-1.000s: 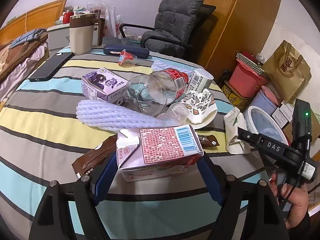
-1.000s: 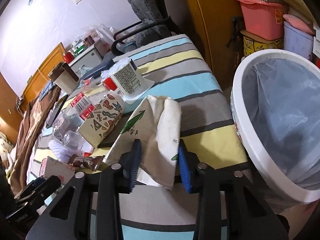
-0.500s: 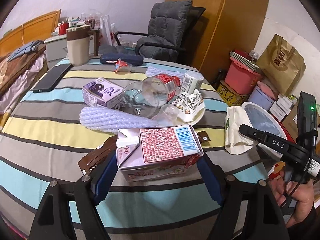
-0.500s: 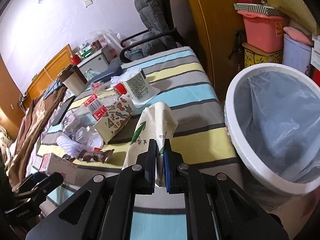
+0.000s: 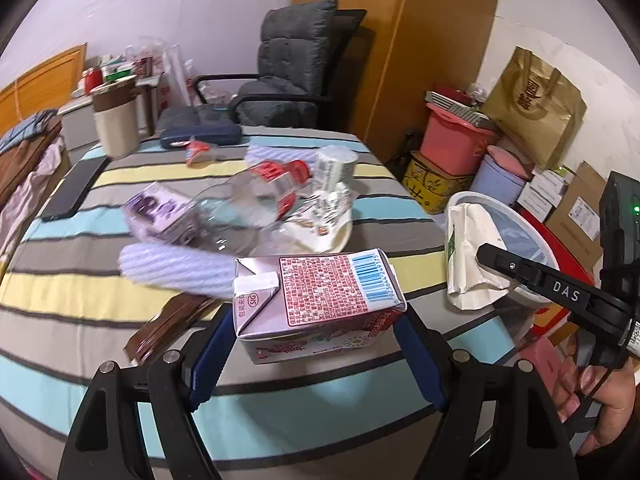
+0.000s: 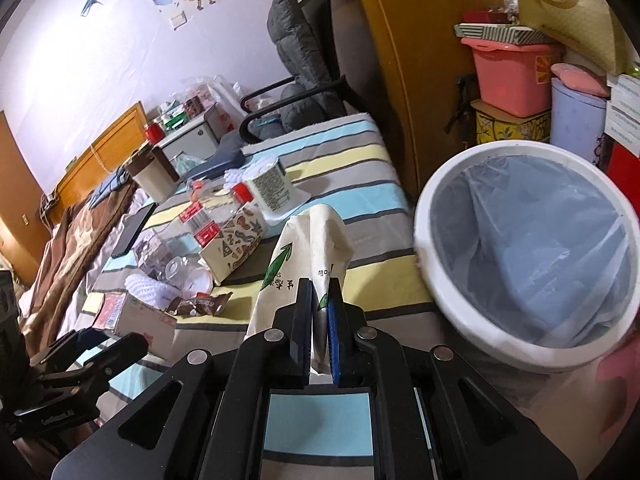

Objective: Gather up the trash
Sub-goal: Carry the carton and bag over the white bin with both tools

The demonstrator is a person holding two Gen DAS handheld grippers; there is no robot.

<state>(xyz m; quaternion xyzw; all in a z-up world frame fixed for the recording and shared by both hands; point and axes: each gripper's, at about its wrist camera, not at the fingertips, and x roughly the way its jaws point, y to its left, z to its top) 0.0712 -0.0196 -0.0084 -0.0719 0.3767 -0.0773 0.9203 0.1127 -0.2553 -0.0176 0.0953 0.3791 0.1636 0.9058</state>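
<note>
My left gripper is shut on a red-and-white milk carton, its blue pads pressing both ends just above the striped tablecloth. In the right wrist view my right gripper is shut on a crumpled cream paper bag with a green arrow print, held up off the table. That bag hangs from the right gripper at the table's right edge. A white bin with a blue-grey liner stands just right of the bag, beside the table.
On the table lie a clear plastic bottle, a purple carton, a white foam sleeve, a brown wrapper, a patterned paper cup, a phone and a mug. A grey chair and stacked boxes stand behind.
The right gripper closed on the paper bag and raised it off the cloth. The left gripper rose a little with the milk carton still in it.
</note>
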